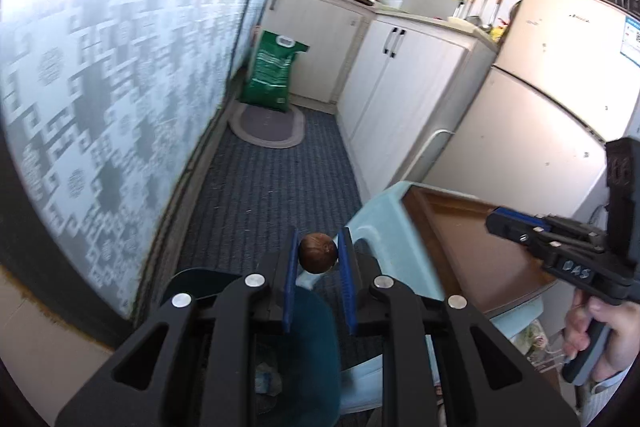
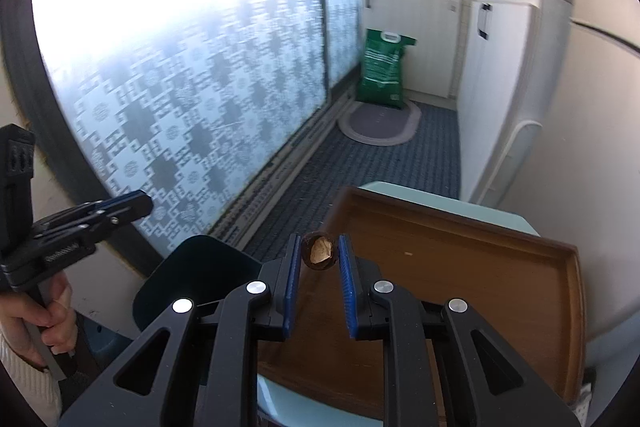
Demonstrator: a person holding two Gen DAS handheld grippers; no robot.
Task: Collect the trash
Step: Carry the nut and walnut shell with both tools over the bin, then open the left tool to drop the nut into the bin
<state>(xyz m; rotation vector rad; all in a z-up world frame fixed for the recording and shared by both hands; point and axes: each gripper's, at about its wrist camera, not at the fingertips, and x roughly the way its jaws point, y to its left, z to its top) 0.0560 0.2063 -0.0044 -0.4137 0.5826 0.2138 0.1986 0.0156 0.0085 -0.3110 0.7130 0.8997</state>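
Observation:
My left gripper (image 1: 318, 255) is shut on a round brown shell piece (image 1: 317, 253) and holds it in the air above a dark teal trash bin (image 1: 296, 355) that has some scraps inside. My right gripper (image 2: 320, 255) is shut on another brown shell piece (image 2: 319, 255), whose pale hollow faces the camera, above the left edge of a brown wooden tray (image 2: 480, 267). The bin's dark lid (image 2: 196, 275) stands open to the left of the tray. Each gripper also shows in the other's view: the right one (image 1: 496, 223) and the left one (image 2: 142, 205).
The tray rests on a light blue plastic stool (image 1: 384, 227). A patterned frosted sliding door (image 1: 120, 99) runs along the left. White cabinets (image 1: 400, 83) and a fridge (image 1: 552, 99) line the right. A green sack (image 1: 274, 71) and an oval mat (image 1: 266, 125) lie at the far end.

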